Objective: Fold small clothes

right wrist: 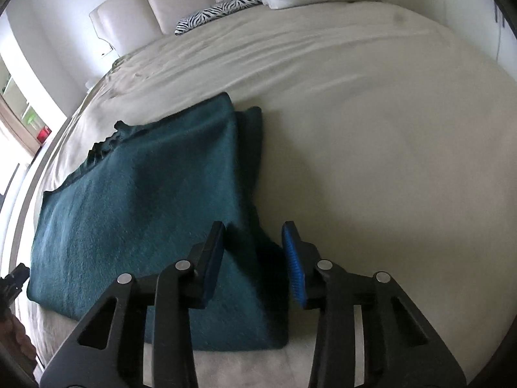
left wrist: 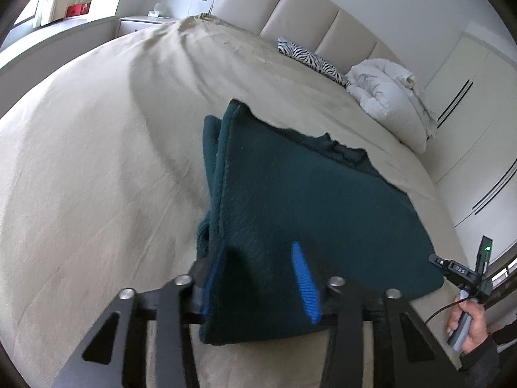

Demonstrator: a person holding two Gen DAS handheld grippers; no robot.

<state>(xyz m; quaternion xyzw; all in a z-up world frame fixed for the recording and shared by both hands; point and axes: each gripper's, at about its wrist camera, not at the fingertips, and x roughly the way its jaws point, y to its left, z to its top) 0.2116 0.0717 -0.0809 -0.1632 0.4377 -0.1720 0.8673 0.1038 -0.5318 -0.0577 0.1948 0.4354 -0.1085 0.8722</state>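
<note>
Risk of unfolding: dark green garment (left wrist: pixel 310 200) folded on bed (left wrist: pixel 97 161), near corners straddled by part-open left gripper (left wrist: pixel 258 278) and right gripper (right wrist: pixel 255 258), grip unconfirmed; snagging likely on withdrawal.

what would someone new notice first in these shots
The folded dark teal knitted garment stands out at once, lying on the beige bedspread near its front edge. Next come the blue-padded left gripper and right gripper, each astride a near corner of it. By the padded headboard lie a zebra-print cushion and a crumpled white duvet.
</note>
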